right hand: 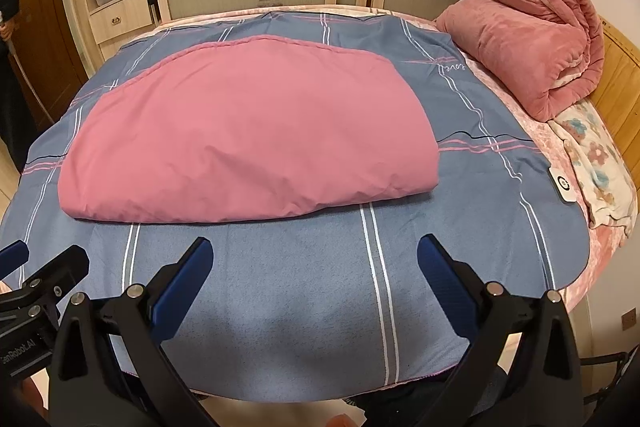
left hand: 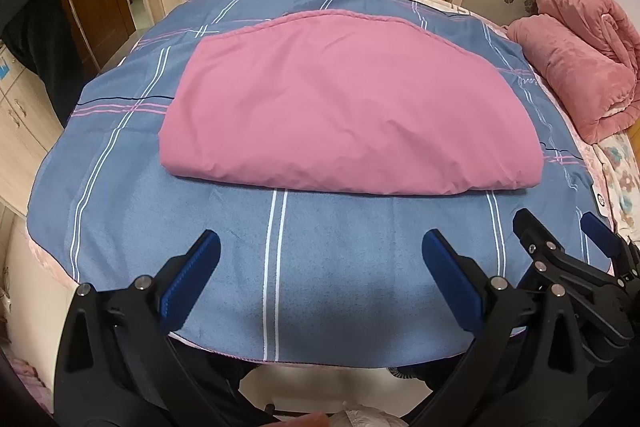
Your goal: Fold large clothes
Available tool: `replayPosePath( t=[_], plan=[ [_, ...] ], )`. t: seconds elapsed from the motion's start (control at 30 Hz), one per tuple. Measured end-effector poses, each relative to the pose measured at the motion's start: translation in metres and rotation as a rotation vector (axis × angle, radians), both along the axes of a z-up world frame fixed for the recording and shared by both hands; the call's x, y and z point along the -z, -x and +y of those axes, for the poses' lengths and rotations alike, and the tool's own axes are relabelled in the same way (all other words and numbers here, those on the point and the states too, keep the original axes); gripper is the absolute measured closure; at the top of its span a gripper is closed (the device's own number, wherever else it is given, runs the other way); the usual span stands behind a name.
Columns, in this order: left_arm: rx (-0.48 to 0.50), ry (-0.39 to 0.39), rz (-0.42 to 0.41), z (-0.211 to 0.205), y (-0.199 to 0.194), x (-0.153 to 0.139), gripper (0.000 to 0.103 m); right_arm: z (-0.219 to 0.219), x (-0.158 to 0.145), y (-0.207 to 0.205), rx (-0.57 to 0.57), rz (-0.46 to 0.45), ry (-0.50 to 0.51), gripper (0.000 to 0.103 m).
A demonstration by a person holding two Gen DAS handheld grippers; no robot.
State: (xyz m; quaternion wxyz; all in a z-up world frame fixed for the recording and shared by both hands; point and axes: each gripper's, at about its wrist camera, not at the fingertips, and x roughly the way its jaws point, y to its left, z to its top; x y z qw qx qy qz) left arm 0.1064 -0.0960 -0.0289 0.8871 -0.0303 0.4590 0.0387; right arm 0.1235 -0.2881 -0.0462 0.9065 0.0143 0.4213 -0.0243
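Your pink garment (left hand: 348, 103) sits folded mid-frame on the bed (left hand: 280, 267); left gripper (left hand: 320, 255) and right gripper (right hand: 316, 263) hover wide apart, empty, perhaps one fold left

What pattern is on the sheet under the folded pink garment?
The blue bed sheet has white and pink stripes crossing; clearest in the right wrist view.
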Motion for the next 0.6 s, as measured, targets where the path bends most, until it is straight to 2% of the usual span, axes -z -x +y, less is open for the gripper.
replayPosePath(
  t=[0.6],
  plan=[
    [-0.01, -0.025, 0.013, 0.004, -0.0022, 0.0063, 0.002, 0.0069, 0.0033, -0.0013, -0.016, 0.001, 0.002, 0.001]
  ],
)
